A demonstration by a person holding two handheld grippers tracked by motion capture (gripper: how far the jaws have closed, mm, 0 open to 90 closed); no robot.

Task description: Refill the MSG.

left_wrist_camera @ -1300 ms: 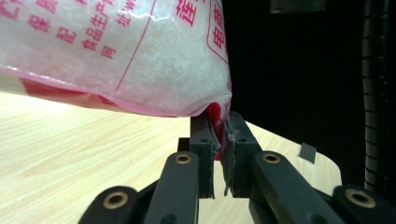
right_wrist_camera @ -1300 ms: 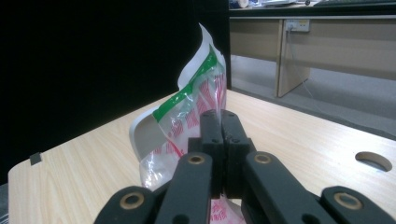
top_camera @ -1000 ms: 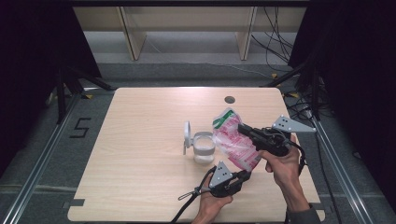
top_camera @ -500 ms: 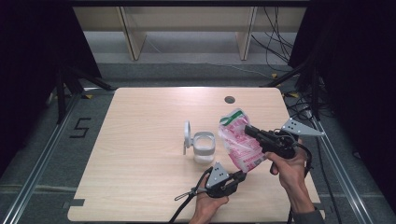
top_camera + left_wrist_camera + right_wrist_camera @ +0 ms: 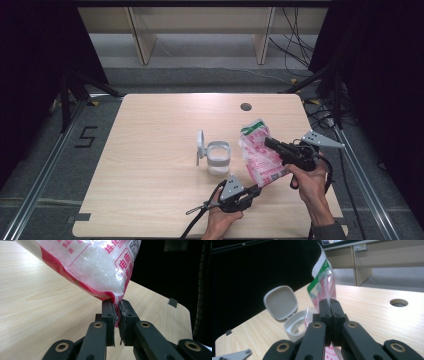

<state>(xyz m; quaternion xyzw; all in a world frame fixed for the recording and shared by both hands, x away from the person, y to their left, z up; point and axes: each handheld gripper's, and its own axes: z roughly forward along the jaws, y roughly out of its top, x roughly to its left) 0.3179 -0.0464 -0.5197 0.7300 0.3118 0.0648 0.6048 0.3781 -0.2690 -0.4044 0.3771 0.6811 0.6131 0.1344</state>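
Observation:
A pink and white plastic bag (image 5: 261, 157) of white grains, green at its top, is held off the table between both hands. My left gripper (image 5: 256, 190) is shut on the bag's lower corner (image 5: 115, 301), its jaws pinching the seam. My right gripper (image 5: 268, 142) is shut on the bag's upper edge (image 5: 324, 282), coming in from the right. Just left of the bag stands a white container (image 5: 217, 157) with its hinged lid (image 5: 200, 145) flipped open; in the right gripper view the container (image 5: 295, 327) sits left of the jaws.
The light wooden table (image 5: 150, 165) has a round cable hole (image 5: 245, 106) near its far edge. Black frame posts and cables stand at both sides, and a shelf unit behind the table. The table's right corner (image 5: 172, 302) lies beyond the bag.
The right hand has drawn the bag's top to the right and slightly down, away from the container. The bag now hangs farther right. The left hand stayed near the front edge.

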